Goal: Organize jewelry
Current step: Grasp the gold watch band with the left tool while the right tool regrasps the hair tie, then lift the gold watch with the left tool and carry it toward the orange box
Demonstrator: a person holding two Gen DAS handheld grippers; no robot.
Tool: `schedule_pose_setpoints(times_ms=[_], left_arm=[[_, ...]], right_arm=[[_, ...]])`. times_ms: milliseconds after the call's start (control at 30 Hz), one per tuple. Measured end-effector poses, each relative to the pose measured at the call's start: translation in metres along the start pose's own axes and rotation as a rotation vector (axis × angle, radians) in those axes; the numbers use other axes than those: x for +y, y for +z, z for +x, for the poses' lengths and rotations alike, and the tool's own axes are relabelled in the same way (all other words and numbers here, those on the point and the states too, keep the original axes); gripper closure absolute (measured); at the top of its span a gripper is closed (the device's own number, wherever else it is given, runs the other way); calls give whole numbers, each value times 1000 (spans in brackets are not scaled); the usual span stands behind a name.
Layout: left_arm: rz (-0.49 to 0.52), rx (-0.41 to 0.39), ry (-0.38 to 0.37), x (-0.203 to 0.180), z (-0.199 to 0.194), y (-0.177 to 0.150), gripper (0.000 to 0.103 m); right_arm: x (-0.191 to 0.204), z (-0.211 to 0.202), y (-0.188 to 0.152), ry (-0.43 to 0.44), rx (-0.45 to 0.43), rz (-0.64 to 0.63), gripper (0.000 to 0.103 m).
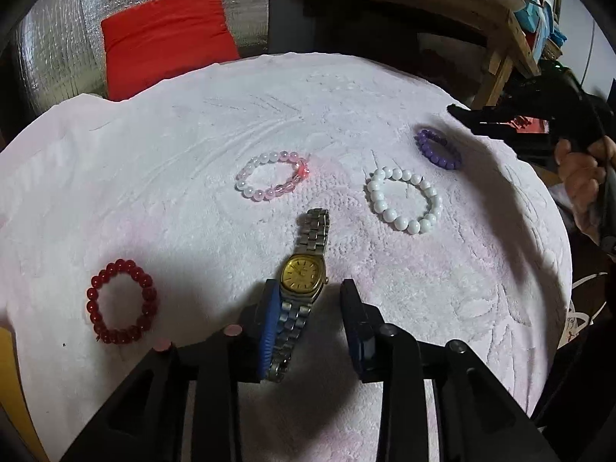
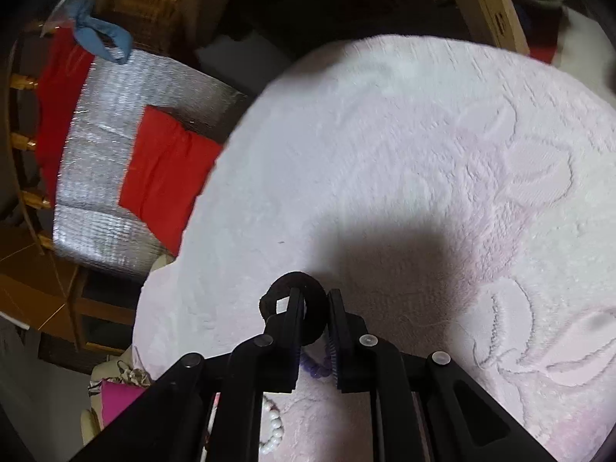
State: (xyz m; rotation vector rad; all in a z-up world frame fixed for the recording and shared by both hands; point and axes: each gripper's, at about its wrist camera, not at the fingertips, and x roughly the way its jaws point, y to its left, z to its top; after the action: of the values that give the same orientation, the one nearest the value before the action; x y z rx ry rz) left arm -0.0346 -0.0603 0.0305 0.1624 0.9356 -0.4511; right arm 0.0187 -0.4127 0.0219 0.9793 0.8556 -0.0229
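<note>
Here, left gripper (image 1: 308, 300) spread around gold-faced steel-link wristwatch (image 1: 302, 273), without pinching; red bead bracelet (image 1: 121, 302) at nine o'clock. Right gripper (image 2: 313, 300) pinches black elastic hair tie (image 2: 308, 308).

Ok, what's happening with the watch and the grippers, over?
Left gripper open, watch between its fingers. Right gripper shut on black hair tie. Red bracelet nearby, clear of the watch.

A round surface draped in a pale pink embossed towel (image 1: 231, 123) carries a gold-faced watch (image 1: 302, 273) near centre, a red bead bracelet (image 1: 121, 302) at eight o'clock, a pink-white one (image 1: 269, 175) at twelve, a white one (image 1: 404, 200) at two, a purple one (image 1: 439, 148) beyond it.
</note>
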Motion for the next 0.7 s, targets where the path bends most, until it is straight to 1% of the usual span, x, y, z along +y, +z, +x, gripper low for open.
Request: schedule_pose_setpoints(times_ms=[100,133,300,467,700], left_arm=[[-17,-11,-7,2,2,2,71],[-20,-15,-1,3,3,2,76],[-51,-18,-17,5,5,3,77],[-83,-16,-34,8,1,3,77],[-129,-41,-66,11,-17,1,77]], right_arm=[[0,-6,-2,22,7,-2,89],[1,-9,-4,30,7,-7,89],[12,-15,-15,67,27,-52,89],[23,-10,-26,76,50,-84,89],[40,-3,-38,87,67,-122,89]])
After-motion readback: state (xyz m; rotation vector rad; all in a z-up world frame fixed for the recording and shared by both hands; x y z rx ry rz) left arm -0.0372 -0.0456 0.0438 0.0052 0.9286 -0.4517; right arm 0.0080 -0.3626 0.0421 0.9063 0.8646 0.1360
